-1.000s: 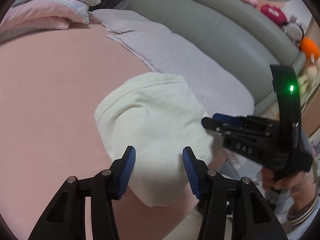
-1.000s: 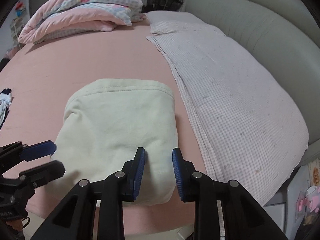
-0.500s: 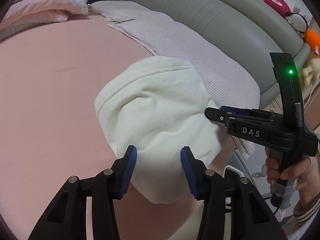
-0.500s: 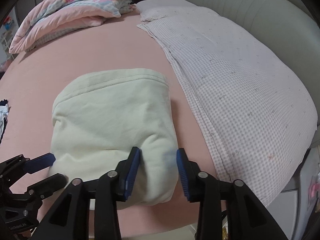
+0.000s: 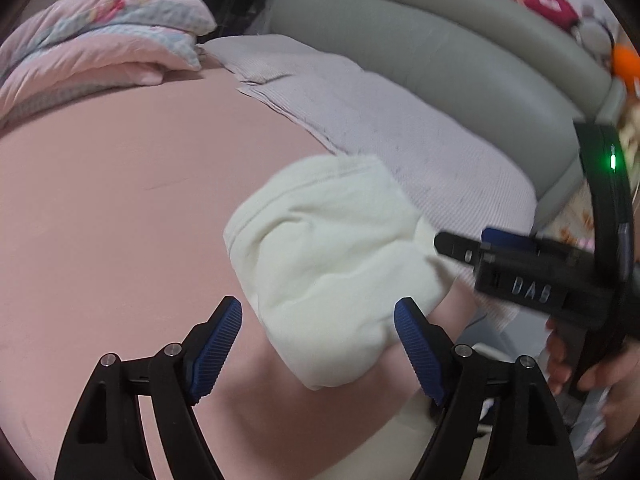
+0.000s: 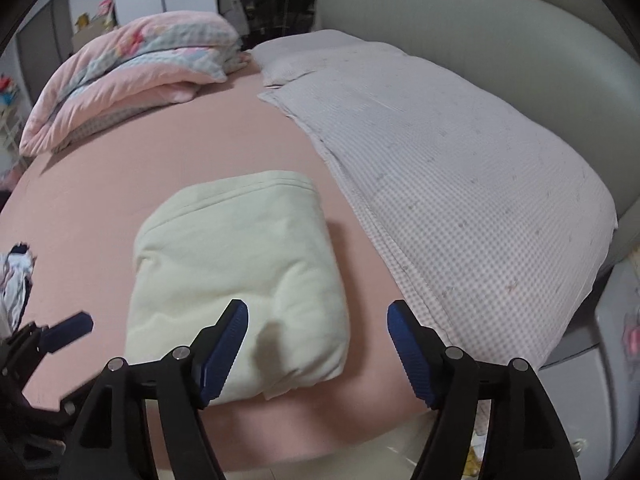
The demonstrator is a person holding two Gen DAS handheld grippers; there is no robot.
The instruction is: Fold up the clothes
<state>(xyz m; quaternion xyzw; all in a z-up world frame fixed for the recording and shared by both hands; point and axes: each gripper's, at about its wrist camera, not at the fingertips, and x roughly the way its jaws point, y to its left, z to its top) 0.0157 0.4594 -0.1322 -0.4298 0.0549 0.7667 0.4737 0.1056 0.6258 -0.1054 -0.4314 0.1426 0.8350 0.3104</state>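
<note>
Cloth lies folded near the bed's front edge: a cream garment [image 6: 236,276], doubled into a thick pad on the pink sheet [image 6: 120,184], its stitched hem turned toward the far side. What kind of garment it is I cannot tell, since the folds hide its shape.

My right gripper [image 6: 318,344] hangs over the pad's near right corner. Its jaws have just been opening and now stand wide; the left blue pad sits above the cloth, the right one over bare sheet, and neither presses on anything.

My left gripper [image 5: 318,342] has likewise just been opening. Its jaws stand wide to either side of the garment's near end, seen from that camera, with nothing held. In the right wrist view only one blue fingertip and some black frame of it show at the lower left; the rest is cut off.

From the left wrist view my right gripper's body is motion-blurred, and my right hand [image 5: 580,364] on its handle is half hidden at the frame edge.

Beside the garment, toward the grey padded headboard [image 6: 500,28], lies a checked pillow [image 6: 460,184]. A folded pink quilt [image 6: 132,68] sits at the far corner. At the left rim a scrap of dark and white fabric [image 6: 14,276] is mostly cut off and unclear.
</note>
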